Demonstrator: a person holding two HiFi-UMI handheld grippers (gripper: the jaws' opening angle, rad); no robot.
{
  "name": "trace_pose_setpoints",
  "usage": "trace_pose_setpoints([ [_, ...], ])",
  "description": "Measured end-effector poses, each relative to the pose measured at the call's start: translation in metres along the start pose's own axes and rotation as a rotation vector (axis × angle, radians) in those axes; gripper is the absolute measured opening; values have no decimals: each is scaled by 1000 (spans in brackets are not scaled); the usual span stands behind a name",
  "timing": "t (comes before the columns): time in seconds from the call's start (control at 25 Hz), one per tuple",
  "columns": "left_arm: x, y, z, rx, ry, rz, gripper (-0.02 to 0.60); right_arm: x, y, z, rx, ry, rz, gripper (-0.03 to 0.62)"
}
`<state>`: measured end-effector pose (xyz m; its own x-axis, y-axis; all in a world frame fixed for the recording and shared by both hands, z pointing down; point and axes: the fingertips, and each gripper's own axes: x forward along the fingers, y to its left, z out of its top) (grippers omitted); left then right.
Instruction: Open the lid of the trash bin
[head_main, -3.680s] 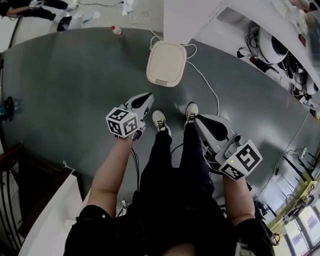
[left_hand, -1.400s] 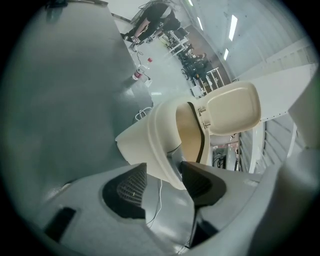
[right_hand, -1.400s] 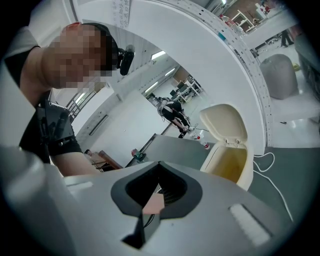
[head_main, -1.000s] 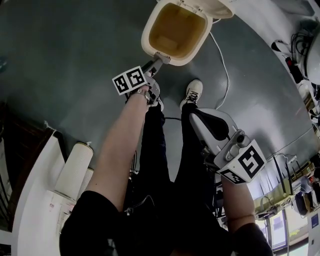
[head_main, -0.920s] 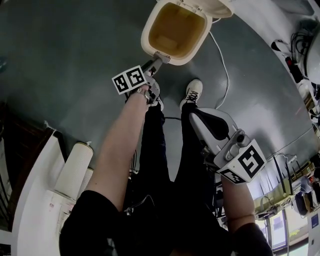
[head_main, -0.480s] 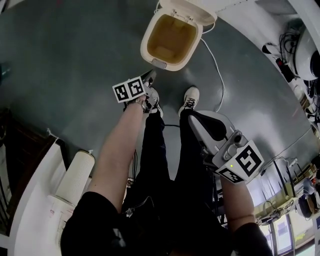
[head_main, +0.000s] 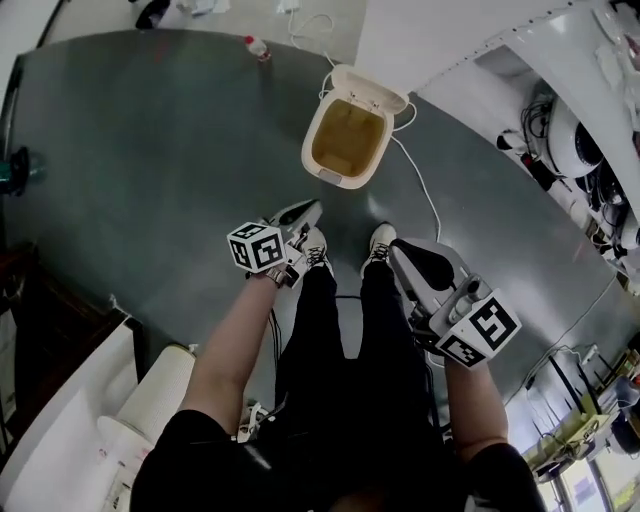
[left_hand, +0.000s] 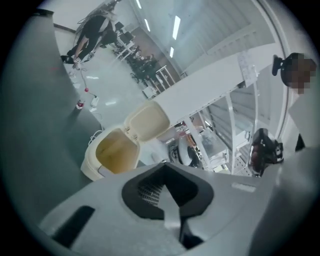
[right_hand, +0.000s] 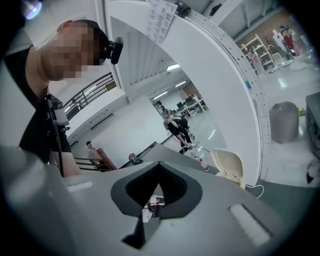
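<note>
One trash bin (head_main: 330, 176), its single lid (head_main: 375, 92) raised; two grippers, left gripper (head_main: 305, 210) and right gripper (head_main: 396, 246), both closed on nothing.

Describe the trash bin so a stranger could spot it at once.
Start at the wide dark grey floor, then look ahead of the person's shoes toward the white curved wall. The trash bin stands there, cream and rounded-square, a white cable trailing past it. Unlike the small red-capped bottle nearby, its lid is tipped back, showing a yellowish inside.
</note>
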<state>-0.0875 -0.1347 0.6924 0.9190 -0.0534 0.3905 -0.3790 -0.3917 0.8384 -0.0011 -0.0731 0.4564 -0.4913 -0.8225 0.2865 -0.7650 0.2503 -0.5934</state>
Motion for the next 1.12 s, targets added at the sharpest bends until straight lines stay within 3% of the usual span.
trace_pose_setpoints([
  [0.16,-44,-90,27,141,-6,-79,3,-22,42,36,-52,-37,-9,9],
  [0.4,-114,-250,73,396,-80,-215,3,-55,108,79,-129,-99,23,9],
  [0.64,-182,-376,75,572,-138,-347,5,-87,175,109,-223,-171,58,9],
  [0.88,-212,-435,34,722,-121,-393,5,-110,221,100,-276,-181,104,9],
  [1.12,-226,-457,19,830,-147,-360,5,-129,236,88,-231,-191,113,9],
])
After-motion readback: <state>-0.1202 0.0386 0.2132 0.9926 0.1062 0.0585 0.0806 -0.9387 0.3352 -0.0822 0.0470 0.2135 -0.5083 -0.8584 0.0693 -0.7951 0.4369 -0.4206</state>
